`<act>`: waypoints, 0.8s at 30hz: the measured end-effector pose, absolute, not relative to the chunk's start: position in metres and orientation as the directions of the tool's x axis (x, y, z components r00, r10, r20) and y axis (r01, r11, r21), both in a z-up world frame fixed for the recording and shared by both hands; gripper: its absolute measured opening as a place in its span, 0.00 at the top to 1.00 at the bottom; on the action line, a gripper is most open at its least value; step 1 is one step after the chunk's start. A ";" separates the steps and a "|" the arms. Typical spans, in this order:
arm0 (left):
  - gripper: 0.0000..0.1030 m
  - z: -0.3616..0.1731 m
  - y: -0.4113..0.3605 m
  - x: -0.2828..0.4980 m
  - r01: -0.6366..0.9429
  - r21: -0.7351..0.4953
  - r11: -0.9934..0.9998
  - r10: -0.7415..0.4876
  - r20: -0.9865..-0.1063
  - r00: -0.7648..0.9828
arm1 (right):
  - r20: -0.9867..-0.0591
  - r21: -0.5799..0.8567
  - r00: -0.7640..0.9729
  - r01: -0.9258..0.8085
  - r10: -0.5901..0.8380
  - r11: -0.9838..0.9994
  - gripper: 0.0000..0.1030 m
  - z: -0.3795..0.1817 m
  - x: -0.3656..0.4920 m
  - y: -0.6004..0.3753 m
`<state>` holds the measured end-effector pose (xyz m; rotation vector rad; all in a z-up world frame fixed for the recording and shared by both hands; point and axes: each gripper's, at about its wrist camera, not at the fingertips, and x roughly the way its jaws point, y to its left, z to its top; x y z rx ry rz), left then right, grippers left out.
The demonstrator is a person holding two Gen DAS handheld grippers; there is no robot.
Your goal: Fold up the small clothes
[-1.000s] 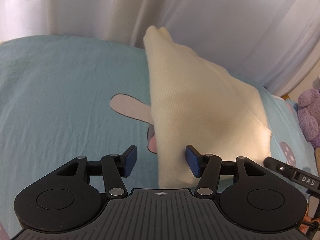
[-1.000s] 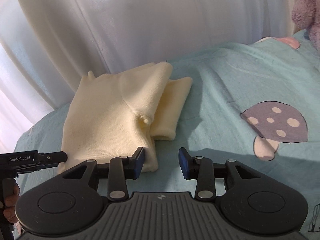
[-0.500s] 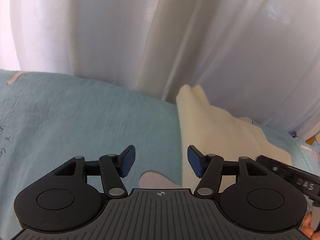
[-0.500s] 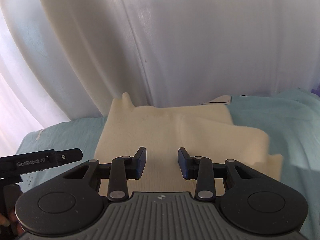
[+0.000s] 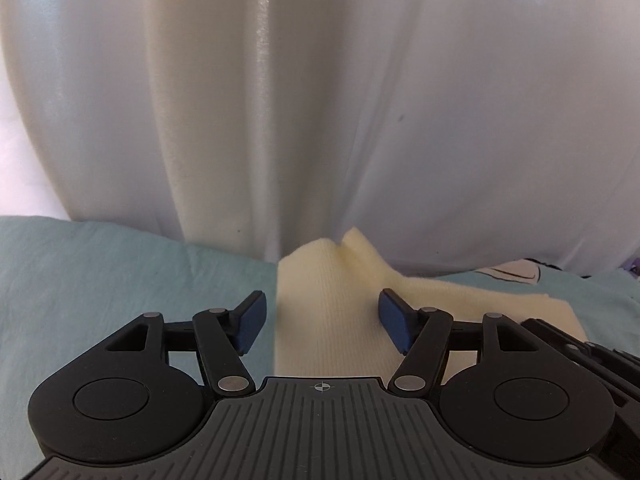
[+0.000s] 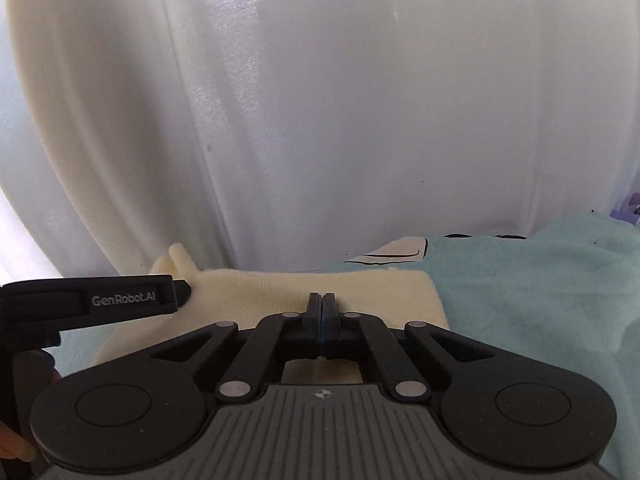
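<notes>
A cream knit garment (image 5: pixel 332 320) lies folded on the teal bed sheet (image 5: pixel 100 280), close to the white curtain. My left gripper (image 5: pixel 320 320) is open, its blue pads (image 5: pixel 252 318) spread over the garment's left edge. In the right wrist view the same garment (image 6: pixel 280 292) lies flat under my right gripper (image 6: pixel 323 312), whose jaws are pressed together above the cloth; no fabric shows between them. The left gripper's body (image 6: pixel 92 300) shows at the left of that view, over the garment's far corner.
A white curtain (image 5: pixel 320 100) hangs right behind the bed and fills the upper half of both views. The teal sheet (image 6: pixel 540 300) with a printed cartoon patch (image 6: pixel 392 254) extends to the right. The right gripper's black body (image 5: pixel 580 352) shows at the left wrist view's right edge.
Both grippers tilted up and moved in toward the curtain over the garment. The right gripper's jaws went from open to shut. The left gripper stayed open.
</notes>
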<state>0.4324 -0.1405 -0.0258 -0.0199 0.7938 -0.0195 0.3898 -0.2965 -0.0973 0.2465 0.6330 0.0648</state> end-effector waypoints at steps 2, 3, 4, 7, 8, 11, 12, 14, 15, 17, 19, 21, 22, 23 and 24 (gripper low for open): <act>0.25 -0.029 -0.144 0.442 0.000 -0.008 1.000 -0.006 -0.717 0.697 | -0.578 0.251 0.805 0.019 0.134 0.968 1.00 -0.097 0.389 -0.297; 0.23 -0.030 -0.146 0.446 -0.008 0.002 1.000 0.007 -0.719 0.695 | -0.578 0.258 0.805 0.023 0.136 0.966 1.00 -0.096 0.391 -0.298; 0.21 -0.031 -0.146 0.449 -0.016 0.004 1.000 0.014 -0.721 0.693 | -0.577 0.266 0.805 0.027 0.137 0.964 1.00 -0.096 0.393 -0.299; 0.19 -0.034 -0.148 0.455 -0.022 0.009 1.000 0.022 -0.726 0.687 | -0.572 0.281 0.809 0.035 0.138 0.959 1.00 -0.096 0.393 -0.300; 0.18 -0.034 -0.148 0.456 -0.023 0.013 1.000 0.026 -0.727 0.686 | -0.571 0.280 0.810 0.037 0.135 0.959 1.00 -0.096 0.393 -0.299; 0.12 -0.036 -0.145 0.462 -0.041 -0.001 0.999 0.027 -0.735 0.677 | -0.566 0.267 0.815 0.037 0.125 0.963 1.00 -0.095 0.392 -0.298; 0.11 -0.036 -0.142 0.464 -0.054 -0.015 0.998 0.025 -0.741 0.671 | -0.564 0.270 0.816 0.037 0.127 0.962 1.00 -0.097 0.392 -0.298; 0.07 -0.037 -0.135 0.466 -0.078 -0.051 0.996 0.013 -0.752 0.659 | -0.558 0.287 0.818 0.034 0.138 0.957 1.00 -0.097 0.388 -0.301; 0.07 -0.037 -0.133 0.465 -0.084 -0.061 0.995 0.009 -0.753 0.657 | -0.554 0.301 0.819 0.032 0.148 0.953 1.00 -0.096 0.383 -0.304; 0.06 -0.036 -0.129 0.459 -0.085 -0.072 0.994 0.002 -0.752 0.660 | -0.555 0.323 0.814 0.024 0.169 0.946 1.00 -0.094 0.376 -0.309; 0.06 -0.030 -0.123 0.449 -0.051 -0.070 0.996 -0.019 -0.753 0.658 | -0.604 0.323 0.780 0.055 0.161 0.945 0.94 -0.084 0.360 -0.319; 0.08 -0.019 -0.112 0.431 0.025 -0.077 0.997 -0.075 -0.760 0.645 | -0.614 0.389 0.757 0.043 0.224 0.920 0.75 -0.074 0.331 -0.340; 0.13 -0.014 -0.102 0.419 0.064 -0.093 0.994 -0.112 -0.757 0.643 | -0.577 0.454 0.770 0.024 0.273 0.891 0.64 -0.068 0.306 -0.359; 0.13 -0.008 -0.087 0.403 0.111 -0.127 0.986 -0.168 -0.741 0.650 | -0.564 0.495 0.770 0.024 0.299 0.869 0.29 -0.065 0.287 -0.377; 0.13 -0.005 -0.074 0.391 0.145 -0.159 0.977 -0.215 -0.728 0.652 | -0.564 0.516 0.769 0.046 0.300 0.855 0.11 -0.066 0.270 -0.394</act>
